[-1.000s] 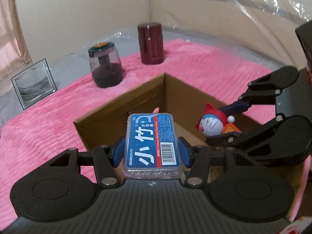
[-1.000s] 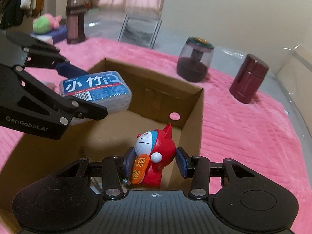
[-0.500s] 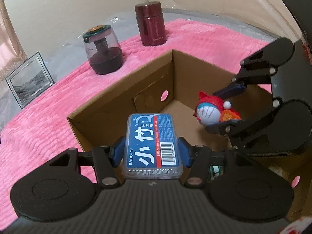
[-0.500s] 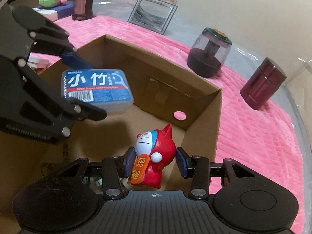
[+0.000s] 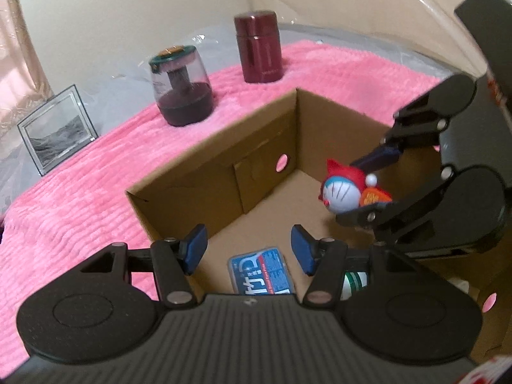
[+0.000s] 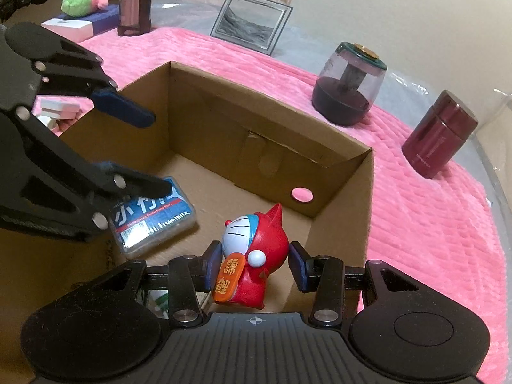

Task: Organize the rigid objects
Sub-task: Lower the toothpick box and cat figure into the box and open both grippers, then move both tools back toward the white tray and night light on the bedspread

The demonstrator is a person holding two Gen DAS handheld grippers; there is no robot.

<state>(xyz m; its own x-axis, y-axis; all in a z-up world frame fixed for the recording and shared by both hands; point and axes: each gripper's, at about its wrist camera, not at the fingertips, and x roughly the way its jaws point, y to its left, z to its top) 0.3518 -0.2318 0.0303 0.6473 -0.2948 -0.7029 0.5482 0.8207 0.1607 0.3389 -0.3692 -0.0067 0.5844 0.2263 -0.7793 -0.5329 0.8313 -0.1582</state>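
In the left wrist view, our left claw (image 5: 248,251) stands spread and holds nothing; the blue floss-pick box (image 5: 260,272) lies flat on the floor of the cardboard box (image 5: 211,172), low in the frame between the pads. In the right wrist view, our right claw (image 6: 254,264) pinches the red cat figurine (image 6: 252,256) at lower centre, over the cardboard box's near right corner. A maroon flask (image 6: 438,144) and a clear jar (image 6: 348,86) stand on the pink blanket (image 6: 416,224) at upper right.
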